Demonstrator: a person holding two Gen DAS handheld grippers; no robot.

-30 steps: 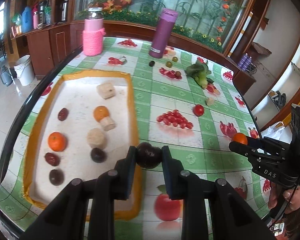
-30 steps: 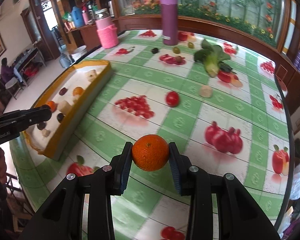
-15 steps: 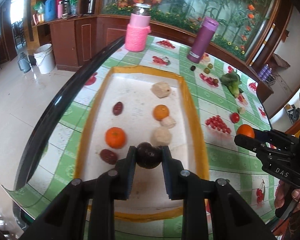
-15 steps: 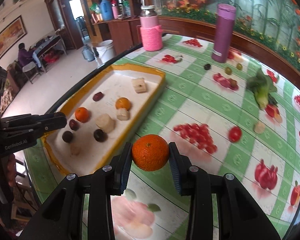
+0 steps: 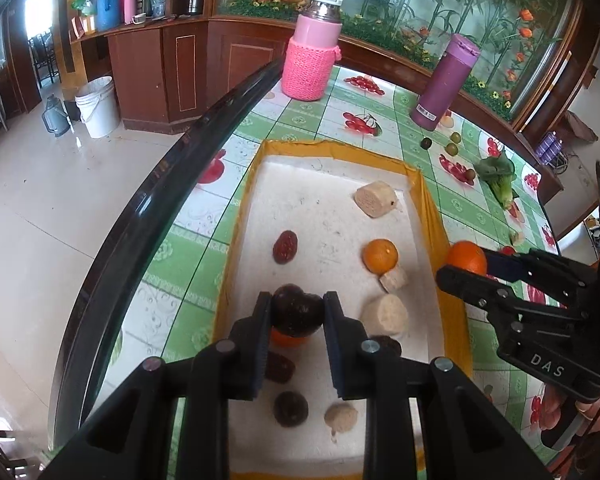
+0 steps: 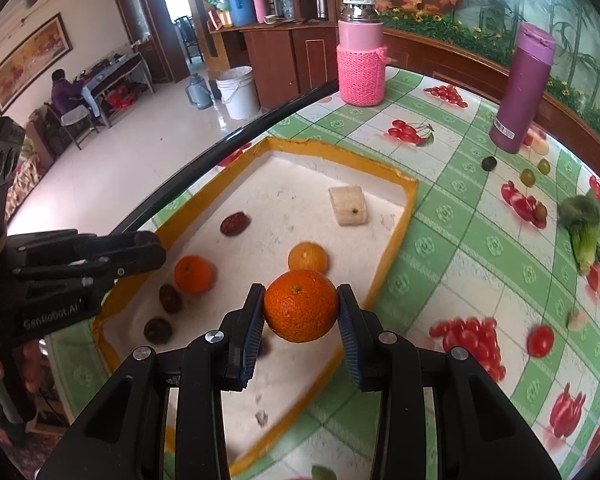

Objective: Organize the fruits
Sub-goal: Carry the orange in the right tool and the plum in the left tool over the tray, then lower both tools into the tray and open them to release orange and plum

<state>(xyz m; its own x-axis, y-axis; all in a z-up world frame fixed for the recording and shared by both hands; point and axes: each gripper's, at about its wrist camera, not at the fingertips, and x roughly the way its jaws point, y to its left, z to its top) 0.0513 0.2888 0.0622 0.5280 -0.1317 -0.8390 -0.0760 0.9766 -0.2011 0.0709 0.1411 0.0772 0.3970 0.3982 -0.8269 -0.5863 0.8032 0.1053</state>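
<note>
My left gripper is shut on a dark purple fruit and holds it above the near left part of the yellow-rimmed white tray. My right gripper is shut on an orange and holds it over the tray's right rim; it also shows in the left wrist view. In the tray lie oranges, red dates, dark fruits and beige chunks.
A pink knit-sleeved flask and a purple bottle stand at the back of the fruit-print tablecloth. Right of the tray lie small green and dark fruits, a leafy vegetable and a cherry tomato. The table's black edge runs on the left.
Both grippers have moved left over the tray with their fruit still held. The left gripper now sits above the tray's near orange, and the right one has reached the tray's right rim.
</note>
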